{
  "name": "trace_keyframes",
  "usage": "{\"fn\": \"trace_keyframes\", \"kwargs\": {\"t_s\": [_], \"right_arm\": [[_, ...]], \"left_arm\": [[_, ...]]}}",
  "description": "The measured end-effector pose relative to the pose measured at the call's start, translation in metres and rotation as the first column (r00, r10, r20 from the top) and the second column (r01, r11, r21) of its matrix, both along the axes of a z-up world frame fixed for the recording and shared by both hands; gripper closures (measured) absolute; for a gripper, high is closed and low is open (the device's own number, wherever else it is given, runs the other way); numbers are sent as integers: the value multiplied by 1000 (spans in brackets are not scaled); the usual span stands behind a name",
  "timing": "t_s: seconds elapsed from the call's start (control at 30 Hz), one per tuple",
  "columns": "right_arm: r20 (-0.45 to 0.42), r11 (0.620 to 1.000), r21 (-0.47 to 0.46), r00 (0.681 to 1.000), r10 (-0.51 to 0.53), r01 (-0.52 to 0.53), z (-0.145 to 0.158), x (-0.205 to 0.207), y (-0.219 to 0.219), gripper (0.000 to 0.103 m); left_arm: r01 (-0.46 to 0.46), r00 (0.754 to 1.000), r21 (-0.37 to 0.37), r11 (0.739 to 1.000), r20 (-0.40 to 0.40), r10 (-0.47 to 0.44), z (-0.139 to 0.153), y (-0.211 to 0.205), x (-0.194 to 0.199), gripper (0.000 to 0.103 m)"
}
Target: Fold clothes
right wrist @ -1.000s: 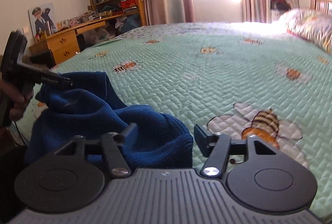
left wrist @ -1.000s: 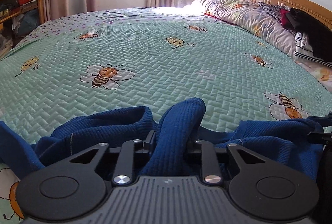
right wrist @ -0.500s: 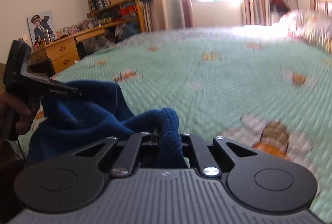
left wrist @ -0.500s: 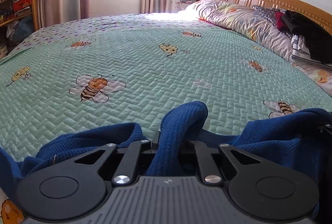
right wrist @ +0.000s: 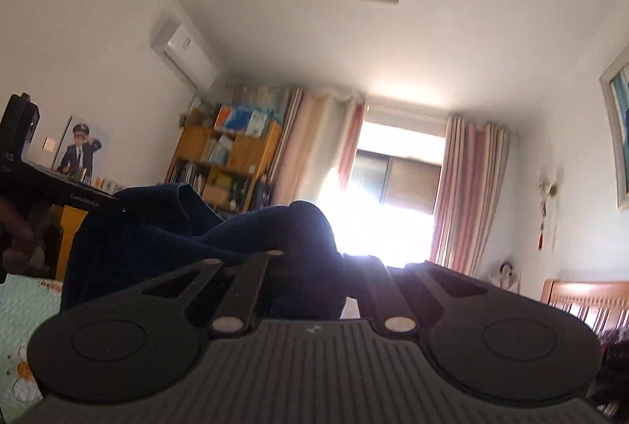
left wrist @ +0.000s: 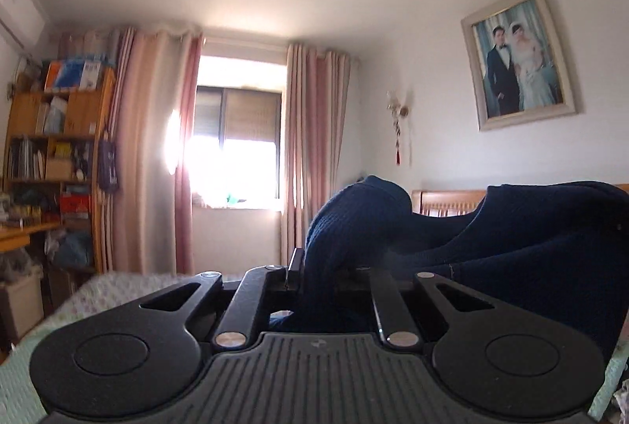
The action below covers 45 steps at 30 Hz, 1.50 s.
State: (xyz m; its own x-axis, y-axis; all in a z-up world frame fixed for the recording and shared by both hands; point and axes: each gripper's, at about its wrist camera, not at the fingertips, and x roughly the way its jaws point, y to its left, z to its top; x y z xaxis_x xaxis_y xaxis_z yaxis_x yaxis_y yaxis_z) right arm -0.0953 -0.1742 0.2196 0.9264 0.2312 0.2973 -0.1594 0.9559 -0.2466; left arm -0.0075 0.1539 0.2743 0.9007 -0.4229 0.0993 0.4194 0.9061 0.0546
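A dark blue knit garment (left wrist: 511,235) hangs between my two grippers, lifted off the bed. My left gripper (left wrist: 314,274) is shut on a bunched fold of it, and the cloth spreads to the right. My right gripper (right wrist: 310,259) is shut on another fold of the same garment (right wrist: 165,227), which stretches left to the other gripper's black body (right wrist: 47,184) at the left edge. Both cameras tilt up toward the ceiling.
The green quilted bed (left wrist: 118,290) shows only low at the left. A wooden headboard (left wrist: 444,202) is behind the garment. A bookshelf (left wrist: 55,149), curtains and a bright window (left wrist: 236,149) stand at the far wall. A framed photo (left wrist: 519,58) hangs at the right.
Both grippers have risen and tilted upward with the garment, so the views now show wall and ceiling instead of the bedspread. The right gripper shut on the cloth about half a second ago.
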Motion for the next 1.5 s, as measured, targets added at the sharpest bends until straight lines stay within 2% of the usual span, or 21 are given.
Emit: {"fn": "trace_keyframes", "kwargs": {"t_s": [0.07, 0.13, 0.23, 0.3, 0.37, 0.43, 0.5, 0.57, 0.63, 0.73, 0.8, 0.9, 0.97, 1.07, 1.17, 1.27, 1.37, 1.43, 1.5], "right_arm": [[66, 1000, 28, 998, -15, 13, 19, -14, -7, 95], [108, 998, 52, 993, -49, 44, 30, -28, -15, 95], [76, 996, 88, 996, -39, 32, 34, -41, -30, 95], [41, 996, 66, 997, -67, 64, 23, -43, -34, 95], [-17, 994, 43, 994, -104, 105, 5, -38, -38, 95], [-100, 992, 66, 990, -101, 108, -16, -36, -41, 95], [-153, 991, 81, 984, -95, 108, -37, -36, -48, 95], [-190, 990, 74, 977, -100, 116, -55, -35, -48, 95], [-210, 990, 55, 971, -115, 129, -69, -35, -47, 95], [-194, 989, 26, 972, -135, 143, -76, -44, -40, 95], [-166, 990, 27, 977, -132, 138, -68, -53, -35, 95], [-111, 992, 27, 987, -118, 122, -46, -66, -29, 95], [-58, 994, 15, 992, -111, 112, -29, -77, -23, 95], [33, 997, -2, 997, -76, 76, 2, -97, -20, 95], [117, 999, 10, 992, -42, 41, 36, -112, -21, 95], [172, 1000, 16, 985, -28, 25, 64, -122, -22, 94], [153, 999, 39, 988, -12, 6, 78, -115, -24, 94], [115, 999, 46, 993, -1, -4, 77, -104, -24, 94], [62, 998, 54, 998, 14, -18, 68, -84, -23, 94]], "left_arm": [[-7, 997, 6, 1000, 81, 7, 24, -4, -30, 92], [-17, 992, -11, 1000, 122, 19, 37, -7, -55, 93], [-16, 995, -9, 1000, 97, 16, 32, -12, -72, 93], [-5, 1000, -43, 999, -10, 5, -2, -19, -63, 93], [10, 989, -78, 997, -146, -21, -50, -27, -47, 92], [41, 954, -141, 989, -288, -81, -107, -32, -26, 92], [68, 901, -213, 975, -406, -151, -163, -36, -8, 92], [67, 859, -232, 970, -481, -175, -202, -40, 4, 92], [68, 846, -227, 972, -503, -177, -219, -40, 8, 92], [48, 884, -206, 977, -447, -138, -208, -34, 6, 93], [27, 917, -198, 980, -385, -103, -186, -26, 1, 94], [-22, 973, -163, 986, -228, -16, -137, -19, -23, 96], [-61, 994, -133, 989, -102, 48, -101, -16, -42, 96], [-109, 991, -74, 991, 75, 114, -31, -11, -71, 96], [-130, 972, -40, 991, 190, 135, 34, -8, -96, 96], [-178, 945, 33, 984, 284, 161, 81, -16, -114, 96], [-233, 928, 118, 965, 322, 185, 99, -24, -117, 94], [-254, 933, 152, 955, 298, 200, 92, -27, -104, 94], [-265, 946, 182, 947, 241, 218, 76, -27, -79, 94]]}}
